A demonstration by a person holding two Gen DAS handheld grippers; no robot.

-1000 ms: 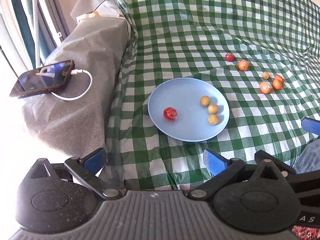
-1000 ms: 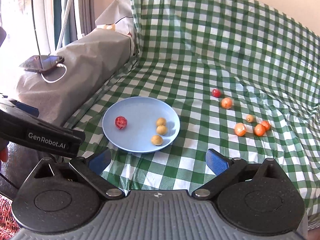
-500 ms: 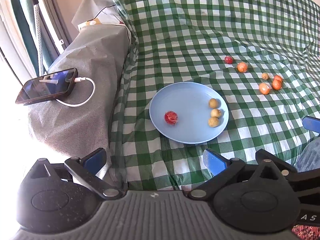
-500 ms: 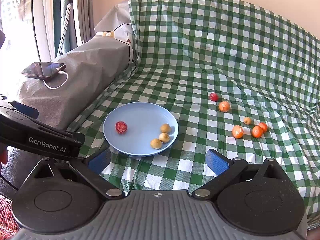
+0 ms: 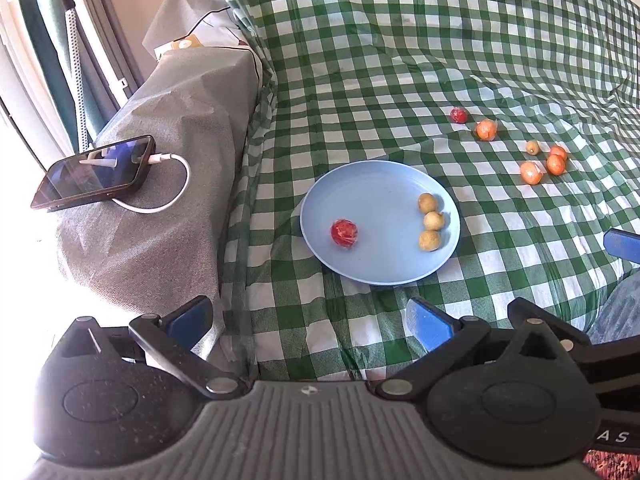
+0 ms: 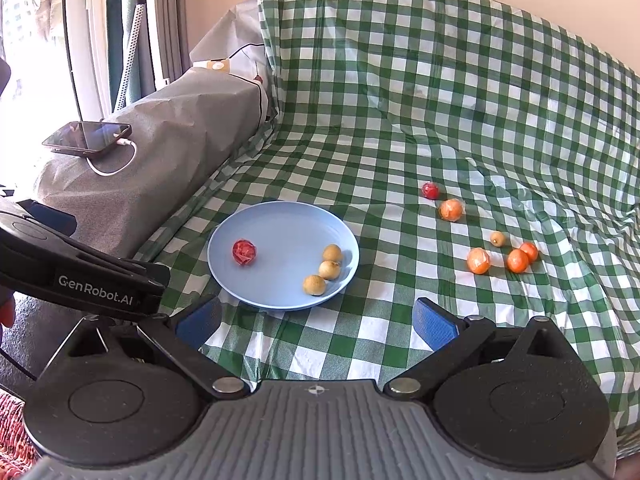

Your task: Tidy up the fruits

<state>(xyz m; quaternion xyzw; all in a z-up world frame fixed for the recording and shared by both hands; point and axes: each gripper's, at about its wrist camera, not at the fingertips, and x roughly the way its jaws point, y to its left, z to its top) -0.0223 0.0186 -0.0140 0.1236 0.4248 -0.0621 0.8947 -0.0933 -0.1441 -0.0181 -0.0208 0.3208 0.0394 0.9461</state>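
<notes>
Green-and-white checked cloth [image 6: 460,92] covers a soft couch-like seat, wrinkled and shiny like plastic sheeting. A blue plate [image 6: 280,224] sits toward the front edge of the seat, near the grey-covered armrest [image 6: 168,132] where a phone [image 6: 86,138] lies charging.

On the plate are a red fruit [image 6: 244,251] on its left side and three small tan fruits [image 6: 329,269] lined up along its right rim. Six more fruits lie loose on the cloth, well apart from the plate toward the right: another red one [image 6: 430,190], a wrapped-looking orange fruit [image 6: 451,210] just beside it, one small tan fruit [image 6: 497,238], and three more orange ones [image 6: 516,260] clustered near it.

The left gripper [image 5: 308,320] and the right gripper [image 6: 316,320] both hang near the front edge with their blue pads spread wide and nothing between them.

These fruits look light, round and small, so I'd expect them to roll readily on that slick cloth, especially where it dips. The red and some orange ones seem to wear glossy film, which would make them slippery. They are probably soft enough to bruise, so a gentle pinch across the widest part, straight from above, seems the safest hold. The tan one is the smallest and needs the pads nearly closed.
</notes>
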